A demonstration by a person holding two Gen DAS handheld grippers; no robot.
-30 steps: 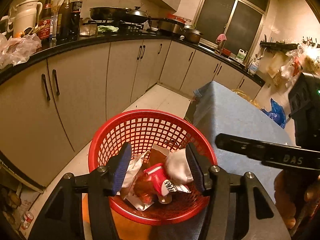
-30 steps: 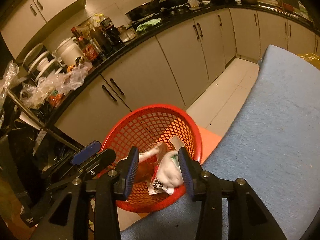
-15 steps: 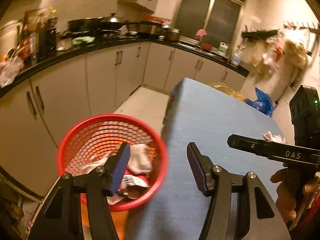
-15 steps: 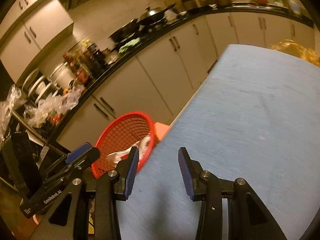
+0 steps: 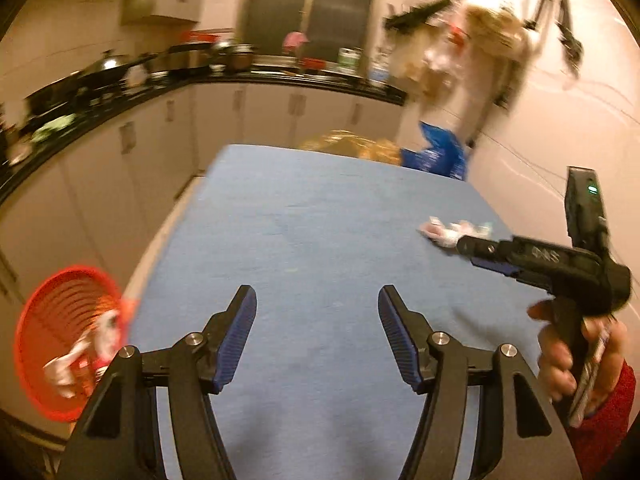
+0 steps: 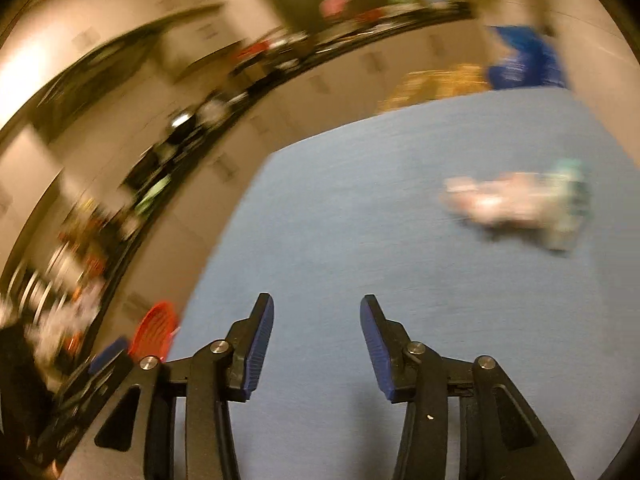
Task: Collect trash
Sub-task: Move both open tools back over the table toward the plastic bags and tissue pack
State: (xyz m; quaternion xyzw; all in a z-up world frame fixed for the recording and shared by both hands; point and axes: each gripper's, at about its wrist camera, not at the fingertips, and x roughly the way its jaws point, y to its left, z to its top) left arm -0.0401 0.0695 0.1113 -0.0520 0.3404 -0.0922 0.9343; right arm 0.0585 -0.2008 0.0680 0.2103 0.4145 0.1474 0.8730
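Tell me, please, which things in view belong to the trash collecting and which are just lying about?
Part of the job:
crumpled wrapper on the blue table
red basket holding trash
left tool, open
right tool, open

Just lying about:
blue bag beyond the table
pots on the counter

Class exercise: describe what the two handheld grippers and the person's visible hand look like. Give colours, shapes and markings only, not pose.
The left gripper and the right gripper both have black angular frames, silver round pivot bolts and ribbed blue finger pads. In the left wrist view, the right gripper is a black pistol-like body with pale lettering and a green light. The bare right hand gripping it wears a red sleeve.
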